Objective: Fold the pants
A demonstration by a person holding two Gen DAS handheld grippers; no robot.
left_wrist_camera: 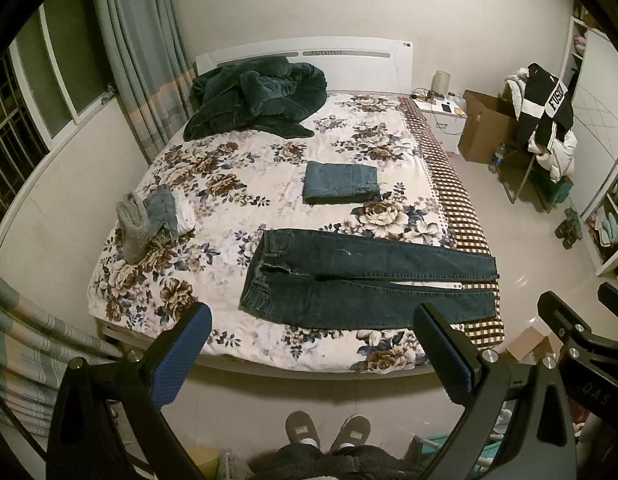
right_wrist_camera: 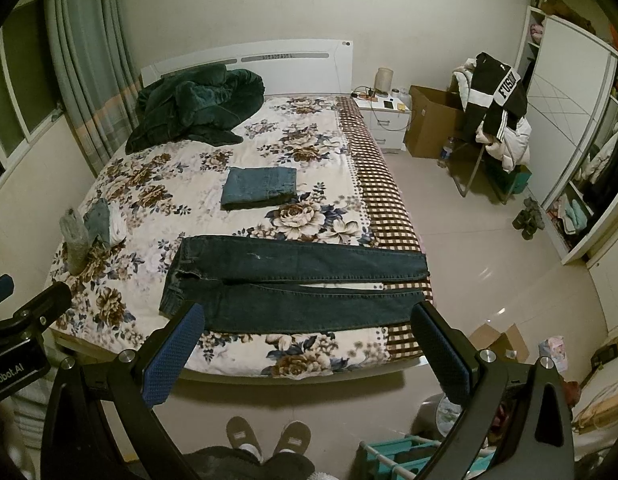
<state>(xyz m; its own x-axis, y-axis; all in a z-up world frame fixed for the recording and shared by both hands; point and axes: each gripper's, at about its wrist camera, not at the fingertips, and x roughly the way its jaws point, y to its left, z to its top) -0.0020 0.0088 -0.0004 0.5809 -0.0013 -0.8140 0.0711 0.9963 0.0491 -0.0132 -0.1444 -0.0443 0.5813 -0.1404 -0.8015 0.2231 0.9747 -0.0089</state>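
Denim, the dark blue jeans (left_wrist_camera: 365, 280) lay flat along the floral bed's (left_wrist_camera: 213, 184) near edge, likely heavy yet limp, best pinched at waistband and hems by both gaping, empty hand-held grippers (left_wrist_camera: 313, 354) (right_wrist_camera: 305, 354).

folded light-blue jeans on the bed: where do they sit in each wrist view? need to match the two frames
Left wrist view: folded light-blue jeans lie just right of picture centre, on the floral bedspread, beyond the spread dark jeans.
Right wrist view: folded light-blue jeans lie left of centre, again beyond the spread dark jeans.
Shared landmark: the dark green blanket heaped at the headboard.
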